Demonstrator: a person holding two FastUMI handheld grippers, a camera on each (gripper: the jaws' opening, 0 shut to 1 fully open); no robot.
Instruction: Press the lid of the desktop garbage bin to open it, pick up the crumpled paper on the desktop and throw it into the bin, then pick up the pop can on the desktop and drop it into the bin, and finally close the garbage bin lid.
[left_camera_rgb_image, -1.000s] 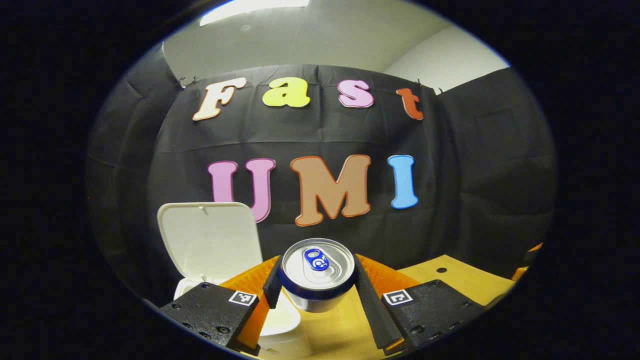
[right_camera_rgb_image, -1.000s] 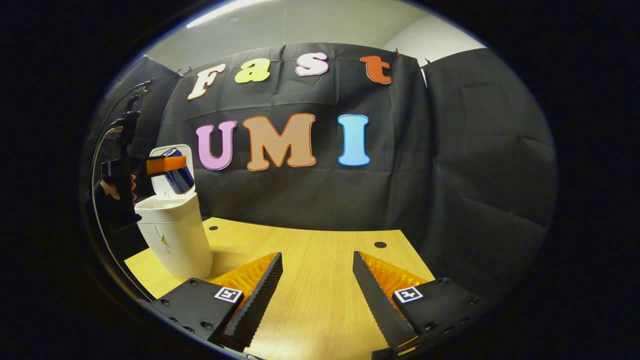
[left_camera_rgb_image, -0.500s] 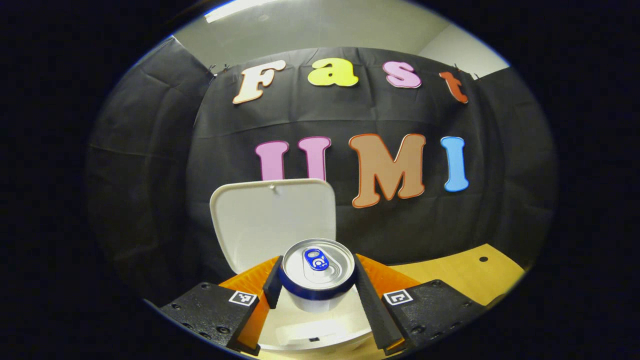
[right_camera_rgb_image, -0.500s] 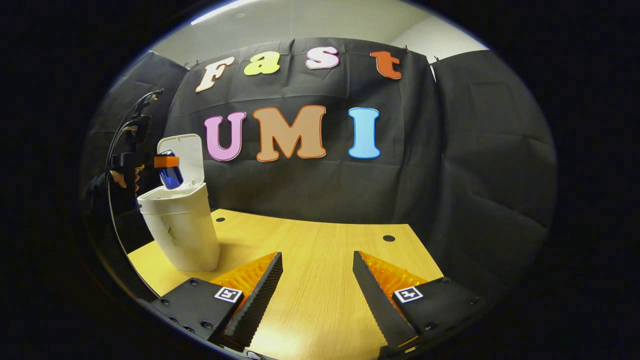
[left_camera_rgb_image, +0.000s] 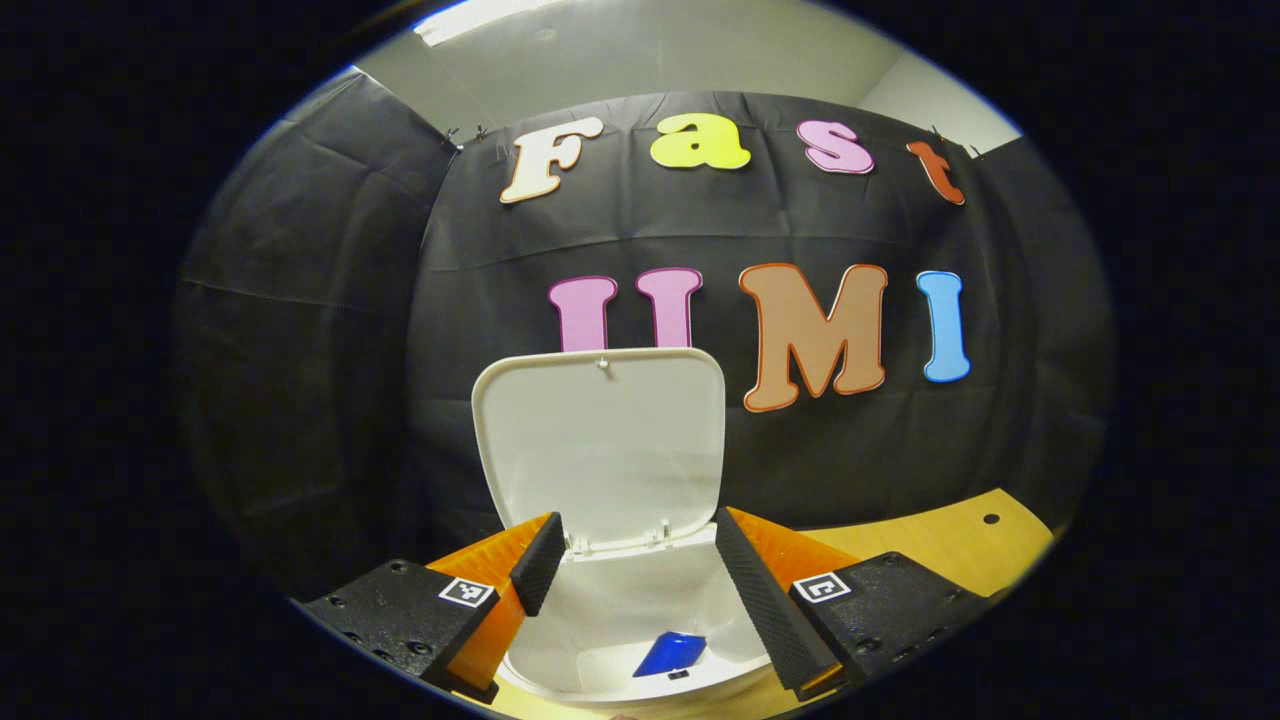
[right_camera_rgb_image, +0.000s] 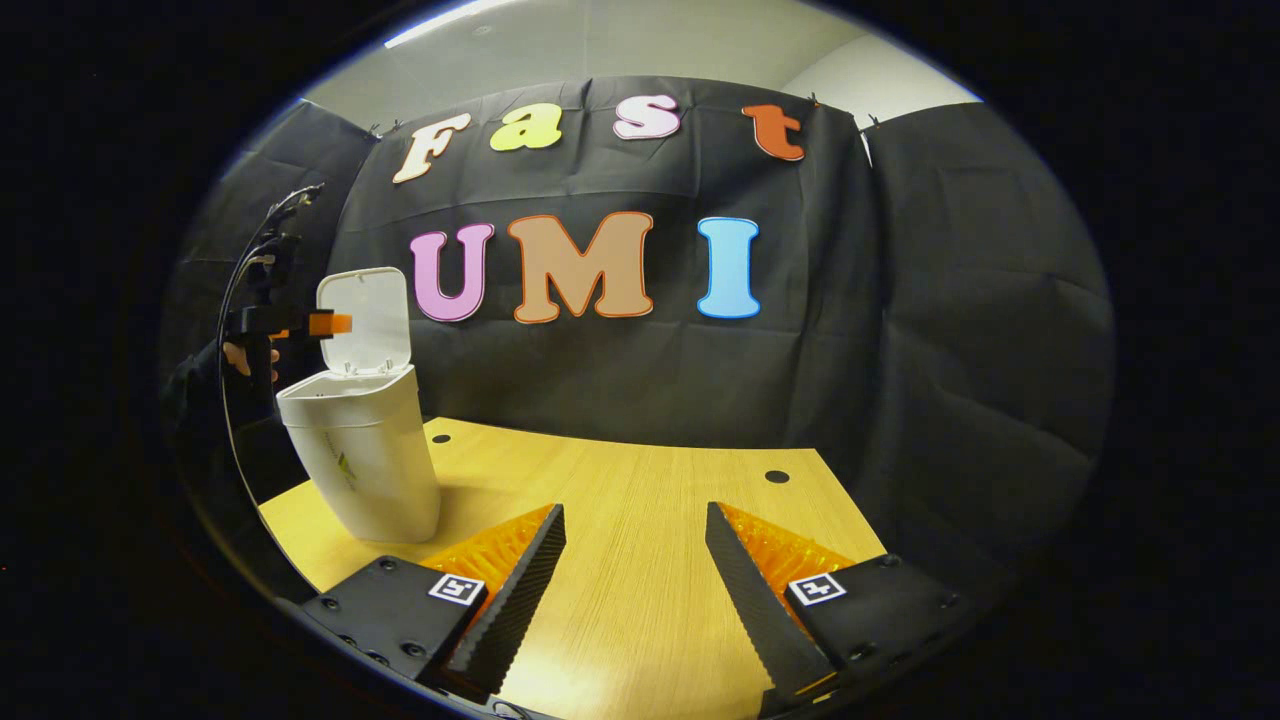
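Observation:
The white desktop bin (left_camera_rgb_image: 640, 610) sits right under my left gripper (left_camera_rgb_image: 632, 535), its lid (left_camera_rgb_image: 602, 445) standing upright behind the mouth. Deep inside the bin lies the blue pop can (left_camera_rgb_image: 670, 653). My left gripper is open above the mouth with nothing between its fingers. In the right gripper view the bin (right_camera_rgb_image: 362, 455) stands at the left of the wooden table (right_camera_rgb_image: 620, 520), and the left gripper (right_camera_rgb_image: 325, 324) hangs just over its rim, held by a hand (right_camera_rgb_image: 240, 357). My right gripper (right_camera_rgb_image: 633, 528) is open low over the table, holding nothing.
Black cloth walls close the booth behind and to both sides. The table top (left_camera_rgb_image: 930, 545) has small round holes (right_camera_rgb_image: 777, 477). Cables (right_camera_rgb_image: 262, 250) rise from the left gripper's handle.
The left gripper opened and let go of the pop can, which dropped into the bin. It also shifted so the bin is centred beneath it. The right gripper stayed still.

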